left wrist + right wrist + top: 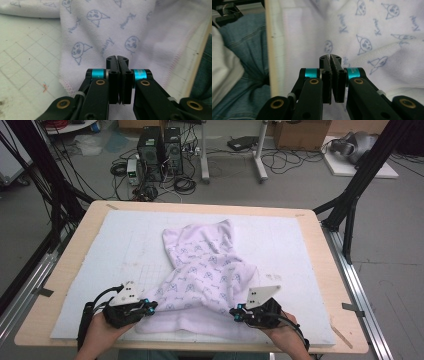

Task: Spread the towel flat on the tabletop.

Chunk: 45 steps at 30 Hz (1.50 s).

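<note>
Your left hand-held gripper (150, 308) sits at the near-left edge of the garment (205, 270), jaws clenched together; in the left gripper view (117, 58) the closed tips rest on the printed cloth (107, 32), but you cannot tell whether any fabric is actually pinched between them. The garment, pale lilac with small cartoon-face prints, lies crumpled in the middle of the tabletop (310, 225) on the white gridded mat (115, 240), its wider end toward you and its narrower end pointing far. Your right hand-held gripper (236, 312) sits at the near-right edge, jaws also pressed shut; the right gripper view (330, 57) shows the tips over the cloth (372, 30) near the tabletop's near edge (270, 50) (same doubt about a real pinch).

The job looks like spreading or folding the garment from its near hem. To do it well, get each grip on the stitched hem (65, 86), not loose middle fabric. Keep both hands level and pull apart evenly so the hem goes taut before lifting. Lift slowly, since the bunched upper layers may drag.
</note>
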Motion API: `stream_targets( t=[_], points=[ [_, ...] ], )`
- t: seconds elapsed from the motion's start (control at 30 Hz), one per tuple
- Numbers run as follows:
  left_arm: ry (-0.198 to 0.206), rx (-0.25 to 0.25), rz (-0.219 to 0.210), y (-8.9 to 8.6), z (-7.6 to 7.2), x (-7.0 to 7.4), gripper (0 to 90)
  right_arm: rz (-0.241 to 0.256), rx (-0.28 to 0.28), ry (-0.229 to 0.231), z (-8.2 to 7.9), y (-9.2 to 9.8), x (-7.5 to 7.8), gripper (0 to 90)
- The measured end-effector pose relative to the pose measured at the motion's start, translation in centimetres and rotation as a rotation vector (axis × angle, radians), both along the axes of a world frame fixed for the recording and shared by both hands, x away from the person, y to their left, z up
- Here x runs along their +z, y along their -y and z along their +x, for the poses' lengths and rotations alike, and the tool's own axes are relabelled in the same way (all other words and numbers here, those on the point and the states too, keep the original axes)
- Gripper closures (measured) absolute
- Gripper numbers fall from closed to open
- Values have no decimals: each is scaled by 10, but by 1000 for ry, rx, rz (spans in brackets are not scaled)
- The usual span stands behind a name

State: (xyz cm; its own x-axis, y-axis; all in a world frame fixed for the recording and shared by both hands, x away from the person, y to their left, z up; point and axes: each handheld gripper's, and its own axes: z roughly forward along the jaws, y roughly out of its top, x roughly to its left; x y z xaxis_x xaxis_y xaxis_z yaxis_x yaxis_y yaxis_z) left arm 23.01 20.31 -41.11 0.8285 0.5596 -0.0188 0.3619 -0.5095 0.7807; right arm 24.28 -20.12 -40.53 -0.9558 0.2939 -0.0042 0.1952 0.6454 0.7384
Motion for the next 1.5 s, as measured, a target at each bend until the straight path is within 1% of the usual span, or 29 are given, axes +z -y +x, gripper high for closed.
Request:
stream_targets(
  t=[0.1, 0.2, 0.23, 0.27, 0.3, 0.33, 0.37, 0.43, 0.47, 0.53, 0.6, 0.67, 0.73, 0.77, 0.8, 0.83, 0.87, 0.9, 0.97, 1.0, 1.1, 1.13, 1.2, 1.3, 1.37, 1.4, 1.43, 1.47, 1.5],
  points=[
    [12, -12, 4, -2, -12, 9, 877, 32, 28, 6, -14, 5, 12, 881],
    [26, -45, -6, -2, -26, 23, 876, 62, 81, 7, -24, 8, 26, 878],
    [22, -60, -16, -1, -29, 26, 873, 65, 94, 12, -27, 8, 31, 870],
    [11, -70, -19, -1, -31, 28, 858, 71, 95, 18, -29, 9, 34, 827],
    [3, -66, -20, 0, -30, 29, 783, 78, 83, 28, -29, 9, 37, 795],
    [9, -59, -16, 0, -27, 28, 674, 78, 71, 38, -27, 9, 39, 771],
    [10, -50, -15, 1, -24, 26, 644, 71, 52, 52, -24, 8, 40, 762],
    [9, -28, -20, 2, -14, 20, 606, 42, 22, 52, -14, 6, 35, 758],
    [14, -24, -17, 3, -8, 16, 604, 24, 10, 51, -9, 5, 30, 743],
    [3, -11, -26, 6, 3, 7, 597, -16, -10, 34, 2, 1, 16, 710],
    [-6, -6, 5, 10, 14, -4, 594, -45, -15, 11, 13, -2, 0, 684],
    [-25, 1, 40, 12, 25, -15, 592, -82, -35, -6, 20, -5, -13, 654],
    [-64, 6, 63, 14, 32, -25, 594, -104, -40, -27, 25, -8, -23, 650],
    [-64, -1, 78, 15, 33, -29, 625, -120, -39, -34, 26, -10, -27, 660],
    [-52, -6, 66, 15, 32, -29, 645, -120, -36, -37, 26, -12, -30, 692],
    [-63, -10, 56, 14, 32, -29, 724, -104, -33, -42, 26, -11, -31, 729],
    [-68, -15, 59, 14, 31, -28, 793, -97, -31, -44, 25, -12, -31, 804],
    [-61, -5, 66, 15, 29, -28, 823, -88, -15, -57, 24, -12, -31, 870],
    [-34, 3, 92, 16, 22, -24, 845, -96, 5, -46, 21, -13, -31, 881],
    [-26, 6, 81, 15, 18, -21, 847, -91, 21, -63, 19, -13, -29, 882],
    [-8, 12, 53, 9, 3, -10, 850, -57, 56, -47, 7, -13, -19, 883],
    [-13, 11, 48, 7, -5, -4, 850, -49, 65, -43, 3, -13, -15, 882],
    [-4, 6, 69, 6, -19, 6, 849, -28, 97, -34, -8, -12, -2, 883],
    [0, -11, 63, 3, -39, 23, 850, 17, 129, -17, -22, -11, 19, 883],
    [-3, -28, 28, 2, -54, 37, 848, 30, 146, -5, -33, -10, 32, 883],
    [0, -49, 11, 1, -60, 43, 844, 41, 157, 9, -37, -9, 39, 882],
    [6, -61, 0, 0, -65, 48, 828, 58, 161, 14, -42, -7, 45, 876],
    [18, -60, -5, 0, -67, 51, 766, 81, 165, 23, -44, -5, 49, 831],
    [37, -59, 1, 0, -66, 52, 667, 106, 151, 31, -44, -3, 52, 766]
  ],
)
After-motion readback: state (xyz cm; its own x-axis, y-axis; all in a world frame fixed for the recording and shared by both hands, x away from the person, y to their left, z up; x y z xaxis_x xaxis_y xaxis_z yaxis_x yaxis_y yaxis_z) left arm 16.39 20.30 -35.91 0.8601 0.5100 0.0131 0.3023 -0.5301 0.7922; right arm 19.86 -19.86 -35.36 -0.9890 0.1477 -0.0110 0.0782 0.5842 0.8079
